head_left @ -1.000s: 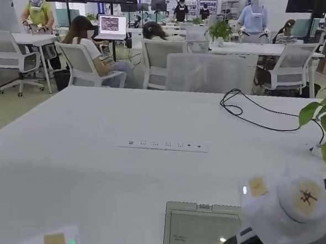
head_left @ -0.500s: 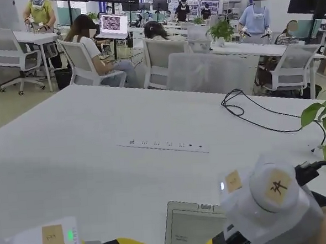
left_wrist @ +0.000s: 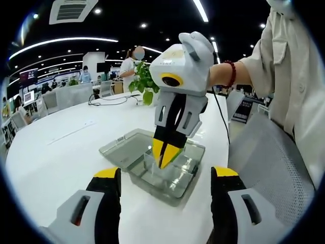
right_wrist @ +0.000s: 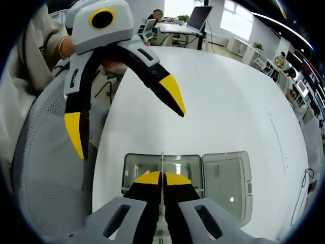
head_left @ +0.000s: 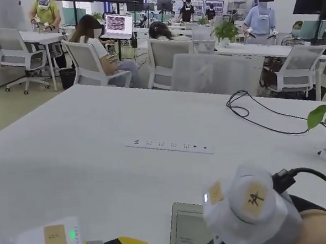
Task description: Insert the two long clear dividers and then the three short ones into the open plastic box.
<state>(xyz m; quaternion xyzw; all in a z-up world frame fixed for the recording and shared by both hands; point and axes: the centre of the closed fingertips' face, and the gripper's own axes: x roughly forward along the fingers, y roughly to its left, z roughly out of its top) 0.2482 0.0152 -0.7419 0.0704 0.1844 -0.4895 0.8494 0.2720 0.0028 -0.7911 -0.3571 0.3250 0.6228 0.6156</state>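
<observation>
One clear divider [right_wrist: 162,160] is pinched by the right gripper's [right_wrist: 162,176] jaws.

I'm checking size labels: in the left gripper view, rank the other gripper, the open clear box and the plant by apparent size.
1-2. Right gripper and clear box: they cover about the same area, so I leave them unranked.
3. Plant: clearly smallest, though it stands much farther back, which shrinks it.
</observation>
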